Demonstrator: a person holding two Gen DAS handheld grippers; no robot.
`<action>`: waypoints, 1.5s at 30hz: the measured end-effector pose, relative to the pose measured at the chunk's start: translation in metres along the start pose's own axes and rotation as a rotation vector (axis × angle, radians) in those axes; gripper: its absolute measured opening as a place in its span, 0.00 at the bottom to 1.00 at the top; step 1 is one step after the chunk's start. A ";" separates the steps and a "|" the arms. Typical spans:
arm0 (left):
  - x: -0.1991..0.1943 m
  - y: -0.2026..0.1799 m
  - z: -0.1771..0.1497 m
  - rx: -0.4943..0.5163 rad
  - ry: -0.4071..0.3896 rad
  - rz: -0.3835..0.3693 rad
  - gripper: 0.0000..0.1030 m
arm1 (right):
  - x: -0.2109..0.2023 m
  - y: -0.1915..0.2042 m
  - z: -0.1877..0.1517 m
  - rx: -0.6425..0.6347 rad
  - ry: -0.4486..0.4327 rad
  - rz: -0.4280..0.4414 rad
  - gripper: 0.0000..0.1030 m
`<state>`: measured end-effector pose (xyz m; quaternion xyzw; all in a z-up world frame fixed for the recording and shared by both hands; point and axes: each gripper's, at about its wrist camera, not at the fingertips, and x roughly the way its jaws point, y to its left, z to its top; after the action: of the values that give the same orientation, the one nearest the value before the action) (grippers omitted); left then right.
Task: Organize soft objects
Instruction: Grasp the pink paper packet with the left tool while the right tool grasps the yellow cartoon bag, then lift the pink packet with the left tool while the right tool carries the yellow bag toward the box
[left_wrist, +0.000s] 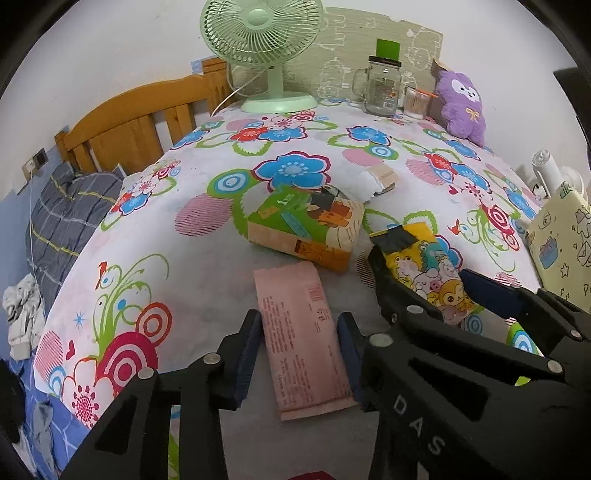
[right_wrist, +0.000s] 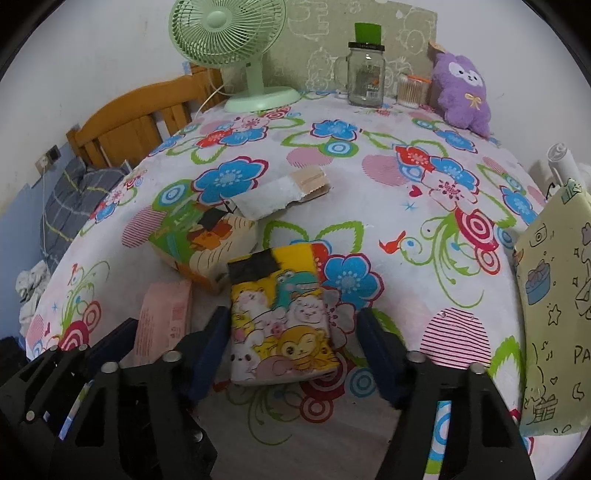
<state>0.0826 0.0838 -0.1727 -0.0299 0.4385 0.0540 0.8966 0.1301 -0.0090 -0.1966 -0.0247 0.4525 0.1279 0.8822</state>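
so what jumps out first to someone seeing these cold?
The loud floral tablecloth fills both views. Near the front, the left gripper straddles a pink tissue pack, and the right gripper brackets a yellow cartoon-animal tissue pack; a green-and-orange pack lies just behind them. At the back stand a mint desk fan on the left and a purple plush toy on the right.

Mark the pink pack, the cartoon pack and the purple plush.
pink pack (left_wrist: 303, 332), left wrist view, middle of its printed face
cartoon pack (right_wrist: 282, 321), right wrist view, centre of front
purple plush (right_wrist: 463, 94), right wrist view, belly
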 end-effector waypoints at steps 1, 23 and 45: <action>0.000 0.000 0.000 -0.001 0.000 -0.003 0.41 | 0.000 0.000 0.000 0.001 0.004 0.002 0.61; -0.025 -0.026 0.001 0.040 -0.039 -0.050 0.40 | -0.030 -0.022 -0.006 0.035 -0.029 -0.020 0.47; -0.076 -0.049 0.034 0.087 -0.164 -0.112 0.40 | -0.093 -0.039 0.022 0.049 -0.158 -0.050 0.47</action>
<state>0.0692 0.0337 -0.0915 -0.0109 0.3630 -0.0132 0.9316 0.1050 -0.0621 -0.1113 -0.0041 0.3836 0.0961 0.9185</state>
